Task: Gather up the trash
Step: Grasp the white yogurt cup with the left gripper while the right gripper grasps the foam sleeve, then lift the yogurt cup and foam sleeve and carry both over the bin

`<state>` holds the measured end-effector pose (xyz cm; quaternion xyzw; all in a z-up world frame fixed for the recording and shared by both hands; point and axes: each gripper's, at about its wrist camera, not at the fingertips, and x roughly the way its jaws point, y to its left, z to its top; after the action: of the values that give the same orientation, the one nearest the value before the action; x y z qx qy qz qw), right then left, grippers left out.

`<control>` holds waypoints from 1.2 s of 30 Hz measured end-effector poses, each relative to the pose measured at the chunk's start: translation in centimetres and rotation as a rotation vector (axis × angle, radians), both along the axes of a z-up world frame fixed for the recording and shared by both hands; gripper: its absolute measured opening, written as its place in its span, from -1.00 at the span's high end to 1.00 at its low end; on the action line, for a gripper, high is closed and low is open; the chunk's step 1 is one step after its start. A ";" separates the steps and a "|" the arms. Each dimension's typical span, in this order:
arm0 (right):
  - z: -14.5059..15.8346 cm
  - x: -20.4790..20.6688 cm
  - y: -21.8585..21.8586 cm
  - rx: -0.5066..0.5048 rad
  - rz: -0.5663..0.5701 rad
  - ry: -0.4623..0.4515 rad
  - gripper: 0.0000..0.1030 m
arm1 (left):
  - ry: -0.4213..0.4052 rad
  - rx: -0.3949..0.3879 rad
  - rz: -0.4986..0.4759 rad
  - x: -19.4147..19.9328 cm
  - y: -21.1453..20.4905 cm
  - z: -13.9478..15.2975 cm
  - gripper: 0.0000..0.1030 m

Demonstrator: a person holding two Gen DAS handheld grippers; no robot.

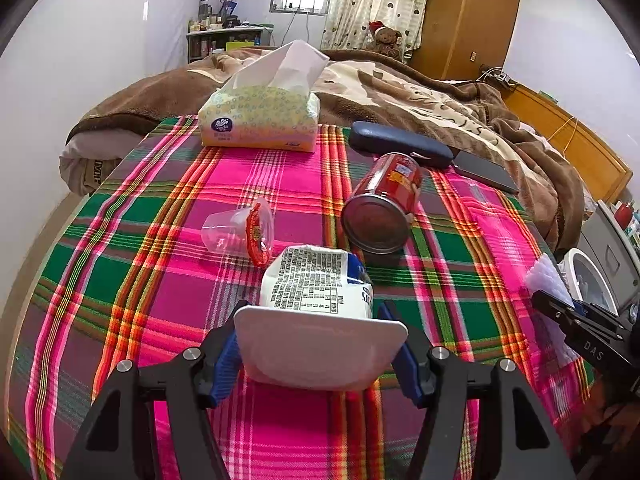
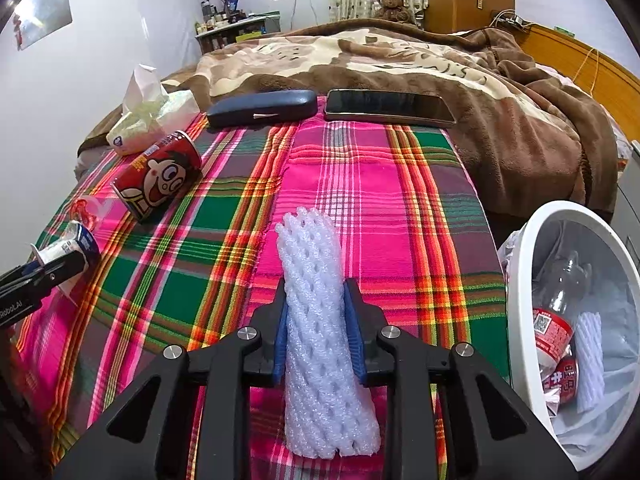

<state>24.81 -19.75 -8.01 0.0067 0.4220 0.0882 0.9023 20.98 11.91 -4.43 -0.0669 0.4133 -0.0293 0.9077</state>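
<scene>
The left gripper (image 1: 320, 344) is clamping its jaws on a white carton (image 1: 316, 308), and the right gripper (image 2: 320, 320) is squeezing a foam net (image 2: 320, 320), both lifted for dumping. The bin (image 2: 520, 280) is standing past the table's (image 2: 400, 200) right edge, with open room between. A can (image 1: 380, 208) and cup (image 1: 236, 228) are lying farther left.

The cloth (image 1: 168, 280) is woven fabric, matt, with fine ribs. On it, the can (image 1: 380, 208) is glossy printed metal with a dull metal base. Beside the can, the cup (image 1: 236, 228) is clear thin plastic. The carton (image 1: 316, 280) is smooth printed paperboard. The foam net (image 2: 320, 344) is white soft plastic foam, rough and full of holes. Behind the can, the case (image 2: 262, 108) looks slightly grained, and the phone (image 2: 388, 107) is glossy glass. The blanket (image 2: 520, 120) is fuzzy fleece.
</scene>
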 end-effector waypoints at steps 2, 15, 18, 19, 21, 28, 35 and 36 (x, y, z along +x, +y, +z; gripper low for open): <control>0.2 -0.2 -0.1 0.010 0.004 -0.006 0.50 | -0.004 -0.003 -0.001 -0.3 -0.2 0.2 -0.25; 1.2 -1.6 -0.9 0.045 0.003 -0.039 0.52 | -0.010 -0.006 -0.046 -2.3 -2.5 1.0 -0.24; 1.5 -2.0 -1.4 0.053 -0.001 -0.047 0.52 | -0.013 -0.010 -0.059 -2.7 -3.2 1.3 -0.24; 1.6 -2.2 -1.6 0.057 -0.005 -0.050 0.52 | -0.014 -0.011 -0.064 -2.9 -3.6 1.4 -0.24; 1.7 -2.4 -2.0 0.064 -0.012 -0.051 0.52 | -0.016 -0.008 -0.081 -3.2 -4.3 1.6 -0.24; 2.3 -3.1 -3.4 0.083 -0.028 -0.068 0.52 | -0.028 -0.008 -0.123 -3.9 -6.7 2.3 -0.23; 2.8 -4.1 -5.3 0.102 -0.058 -0.084 0.52 | -0.036 -0.001 -0.188 -4.6 -9.8 2.8 -0.22; 2.9 -4.2 -5.6 0.102 -0.064 -0.087 0.52 | -0.038 -0.001 -0.194 -4.7 -10.2 2.9 -0.22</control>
<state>20.61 -25.35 -5.10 0.0623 0.3770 0.0811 0.9205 16.30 1.71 -1.50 -0.0264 0.4006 -0.1187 0.9081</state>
